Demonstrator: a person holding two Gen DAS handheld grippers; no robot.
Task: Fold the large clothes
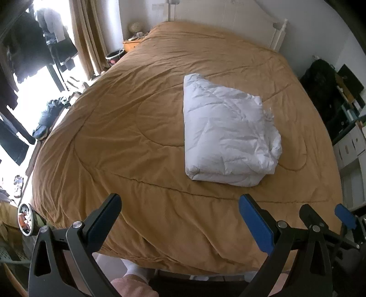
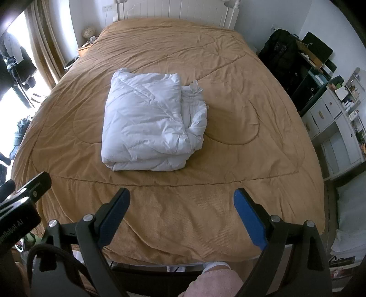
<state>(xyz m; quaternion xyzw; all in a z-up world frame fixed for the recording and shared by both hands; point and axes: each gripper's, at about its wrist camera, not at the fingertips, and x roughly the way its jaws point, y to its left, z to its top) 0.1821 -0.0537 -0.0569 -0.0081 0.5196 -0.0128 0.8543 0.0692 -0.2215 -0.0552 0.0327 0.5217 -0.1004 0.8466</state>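
Observation:
A white puffy garment (image 1: 226, 132) lies folded into a thick rectangular bundle on the tan bedspread (image 1: 128, 128); it also shows in the right wrist view (image 2: 148, 123), left of the bed's middle, with loose crumpled cloth along its right side. My left gripper (image 1: 179, 205) is open and empty, held above the bed's near edge, well short of the bundle. My right gripper (image 2: 181, 200) is open and empty, also over the near edge. The right gripper's fingers (image 1: 343, 214) show at the lower right of the left wrist view.
A white headboard (image 2: 183, 11) stands at the far end of the bedspread (image 2: 240, 114). A dark bag (image 2: 279, 54) and white drawers (image 2: 331, 118) stand on the right. Curtains (image 1: 89, 34), hanging clothes and floor clutter (image 1: 48, 114) are on the left.

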